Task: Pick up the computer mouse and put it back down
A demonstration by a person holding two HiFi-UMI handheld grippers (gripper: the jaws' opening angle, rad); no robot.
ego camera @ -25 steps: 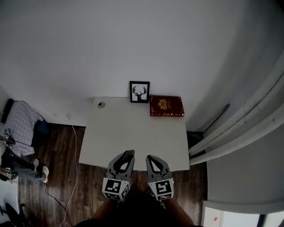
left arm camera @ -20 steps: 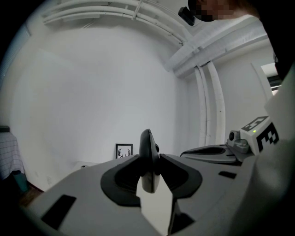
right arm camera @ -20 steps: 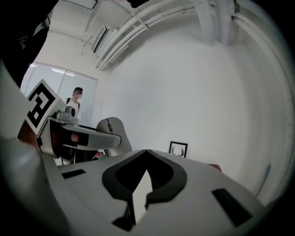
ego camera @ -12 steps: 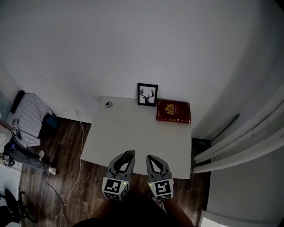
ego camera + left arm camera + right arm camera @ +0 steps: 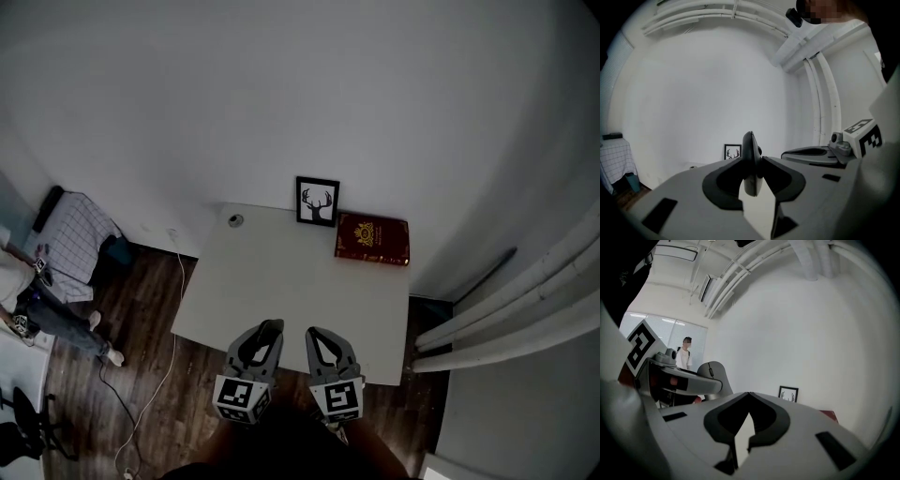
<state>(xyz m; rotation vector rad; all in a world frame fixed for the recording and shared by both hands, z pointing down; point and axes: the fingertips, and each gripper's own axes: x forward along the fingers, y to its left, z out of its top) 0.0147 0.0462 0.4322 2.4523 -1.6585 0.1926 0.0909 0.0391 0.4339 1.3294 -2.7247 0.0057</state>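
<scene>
Head view: left gripper (image 5: 266, 330) and right gripper (image 5: 315, 335) are seen at the table (image 5: 281, 281) near edge. Deer picture (image 5: 318, 201) and red book (image 5: 372, 238) are at the far edge; cover print can't be read.
Left gripper view: mouse (image 5: 750, 159) is clamped on edge between the jaws, off the table.
Right gripper view: jaws are pressed together, nothing held. Mouse wheel is shown only here.

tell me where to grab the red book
Red book: probably its right edge, from the table's open right side, one jaw over the cover, one under; it lies flat, that edge seems to reach the table's edge, and the framed picture crowds its left.
</scene>
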